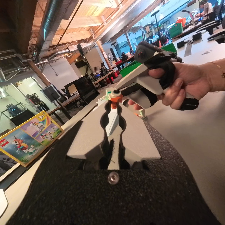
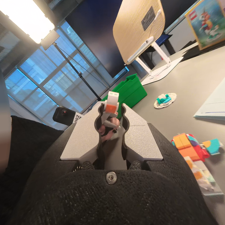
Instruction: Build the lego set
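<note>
The left claw (image 1: 112, 107) is gripping a small orange-and-white lego assembly (image 1: 113, 97) above the bench (image 1: 182, 133). The right claw (image 2: 111, 107) is standing partly open around it, its tips meeting the assembly's top from the right.

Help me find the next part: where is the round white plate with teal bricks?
In the right wrist view, the round white plate lies flat on the grey table, right of the green bin.

Both raised: left gripper (image 1: 112, 107) nearly closed, right gripper (image 2: 111, 108) parted, tips meeting nose to nose
</note>
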A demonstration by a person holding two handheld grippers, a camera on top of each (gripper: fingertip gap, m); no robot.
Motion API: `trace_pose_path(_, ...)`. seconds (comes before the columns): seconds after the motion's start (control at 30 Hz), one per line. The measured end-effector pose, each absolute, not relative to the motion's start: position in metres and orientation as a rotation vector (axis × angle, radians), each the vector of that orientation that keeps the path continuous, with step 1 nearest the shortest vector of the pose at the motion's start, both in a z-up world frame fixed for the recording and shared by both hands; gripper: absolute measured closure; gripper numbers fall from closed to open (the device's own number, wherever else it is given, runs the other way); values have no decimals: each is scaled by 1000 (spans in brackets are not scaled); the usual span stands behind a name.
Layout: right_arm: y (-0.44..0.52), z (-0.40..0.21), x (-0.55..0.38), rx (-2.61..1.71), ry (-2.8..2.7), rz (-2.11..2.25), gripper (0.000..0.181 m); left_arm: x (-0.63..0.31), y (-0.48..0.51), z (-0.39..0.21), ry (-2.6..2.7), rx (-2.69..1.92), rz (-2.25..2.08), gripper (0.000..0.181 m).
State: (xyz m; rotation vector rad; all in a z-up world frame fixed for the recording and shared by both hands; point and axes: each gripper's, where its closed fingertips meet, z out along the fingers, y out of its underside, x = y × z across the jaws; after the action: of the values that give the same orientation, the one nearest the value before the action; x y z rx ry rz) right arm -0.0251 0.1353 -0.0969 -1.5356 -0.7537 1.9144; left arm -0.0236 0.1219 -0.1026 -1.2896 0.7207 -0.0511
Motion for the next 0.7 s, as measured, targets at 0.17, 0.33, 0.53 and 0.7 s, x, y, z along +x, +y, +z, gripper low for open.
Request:
trace_pose_path(0.17, 136, -96, -19, -1554, -783, 1927, 160, -16, 118, -108, 800, -1286, -78, 174)
trace_pose_path(0.33, 134, -98, -17, -1566, -790, 1969, 166, -18, 119, -106, 781, -1285, -103, 175)
trace_pose_path(0.53, 133, -98, -15, -1572, -783, 2005, 166, -17, 118, -107, 781, -1291, -130, 175)
trace_pose_path(0.7, 133, -101, -15, -1584, -775, 2004, 166, -17, 119, -110, 778, -1312, -172, 175)
